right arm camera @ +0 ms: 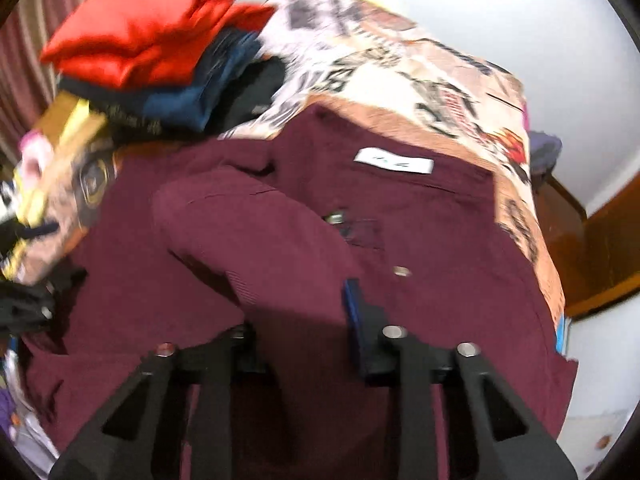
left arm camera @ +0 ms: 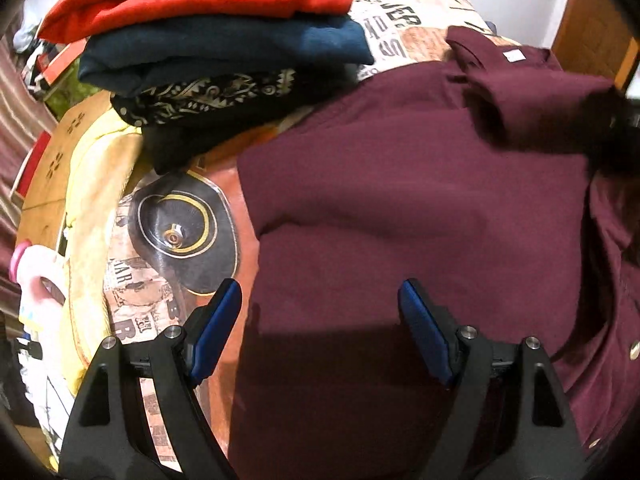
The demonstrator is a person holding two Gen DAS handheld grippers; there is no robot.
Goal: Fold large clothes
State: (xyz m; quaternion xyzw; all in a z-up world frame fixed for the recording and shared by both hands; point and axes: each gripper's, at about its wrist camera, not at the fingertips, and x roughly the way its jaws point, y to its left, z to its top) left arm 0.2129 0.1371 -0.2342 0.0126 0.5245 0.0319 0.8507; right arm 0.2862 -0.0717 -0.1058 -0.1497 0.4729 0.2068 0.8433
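Dark maroon snap-button shirt [left arm camera: 420,200], white neck label [right arm camera: 394,161] unreadable; left gripper [left arm camera: 320,320] jaws wide, empty; right gripper [right arm camera: 296,316] clamps a maroon fold.

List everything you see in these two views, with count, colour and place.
Shirt: one, maroon, spread on the printed cover, sleeve folded across.
Folded clothes: stack of three, red on navy on black patterned, far left.
Printed cover: one, tan newsprint pattern, under everything.
Yellow cloth: one, left edge.
Bottle: one, pink-capped, left.
Left claw: blue pads, open above the shirt.
Right claw: shut on the sleeve.
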